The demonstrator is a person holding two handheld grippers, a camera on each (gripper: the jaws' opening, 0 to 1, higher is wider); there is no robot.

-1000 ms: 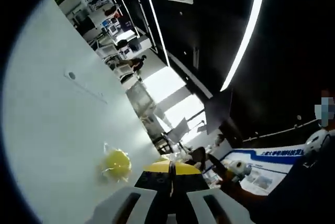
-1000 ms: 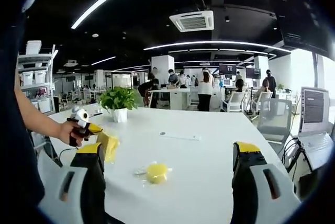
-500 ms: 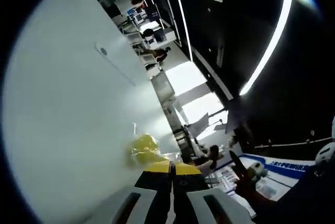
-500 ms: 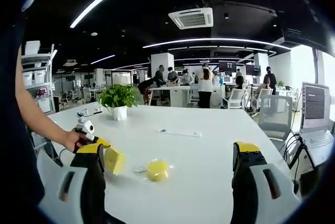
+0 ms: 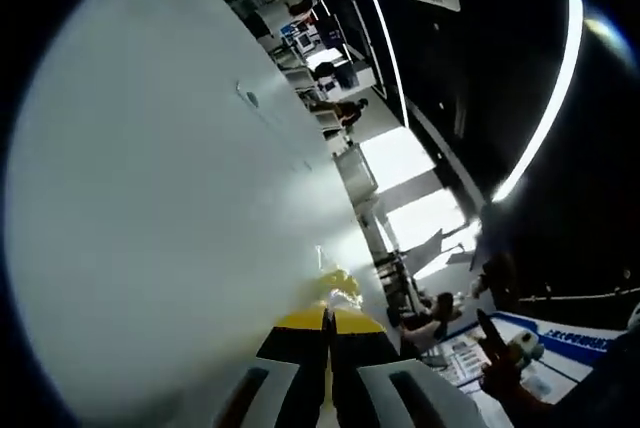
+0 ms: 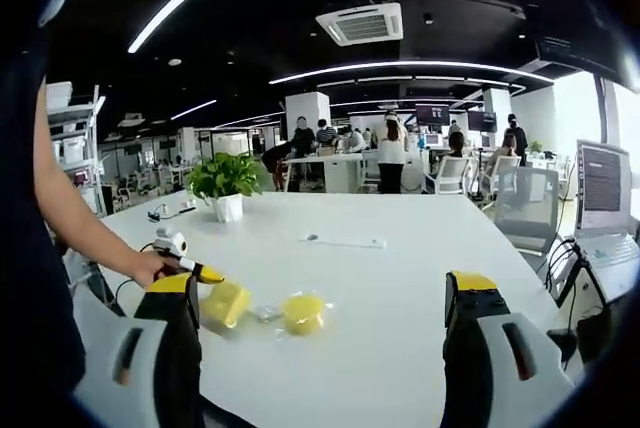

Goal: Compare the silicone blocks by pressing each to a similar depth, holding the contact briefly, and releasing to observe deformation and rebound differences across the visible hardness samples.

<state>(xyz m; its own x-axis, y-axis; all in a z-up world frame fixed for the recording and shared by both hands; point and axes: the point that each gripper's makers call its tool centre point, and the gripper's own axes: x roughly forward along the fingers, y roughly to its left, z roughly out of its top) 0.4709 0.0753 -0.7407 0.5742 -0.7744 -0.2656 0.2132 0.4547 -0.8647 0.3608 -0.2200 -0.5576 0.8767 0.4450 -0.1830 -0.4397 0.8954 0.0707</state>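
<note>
- Your right gripper [image 6: 325,348] stands wide open with nothing between its yellow-tipped jaws, which rise at the two lower sides of the right gripper view.
- Ahead of it, between those jaws and a little nearer the left-hand one, a round yellow silicone block [image 6: 302,313] lies on the white table [image 6: 400,268].
- Just beside that round block, on the side of your left hand, sits a squarer yellow silicone block [image 6: 226,303]; a scrap of clear wrapping [image 6: 264,314] lies between the two.
- Your left gripper [image 6: 197,272] comes in from the left in the right gripper view, held in your hand [image 6: 152,267], its yellow tip right at the squarer block; whether it touches I cannot tell.
- In the left gripper view your left gripper [image 5: 327,348] has its jaws pressed together, only a thin seam between the yellow tips, and nothing held that can be seen.
- Just past those closed tips a bit of yellow block [image 5: 338,283] peeks out on the table; which of the two it is cannot be told.
- Beyond both blocks, well apart from your grippers, a potted plant [image 6: 224,184] stands on the table's far side.
</note>
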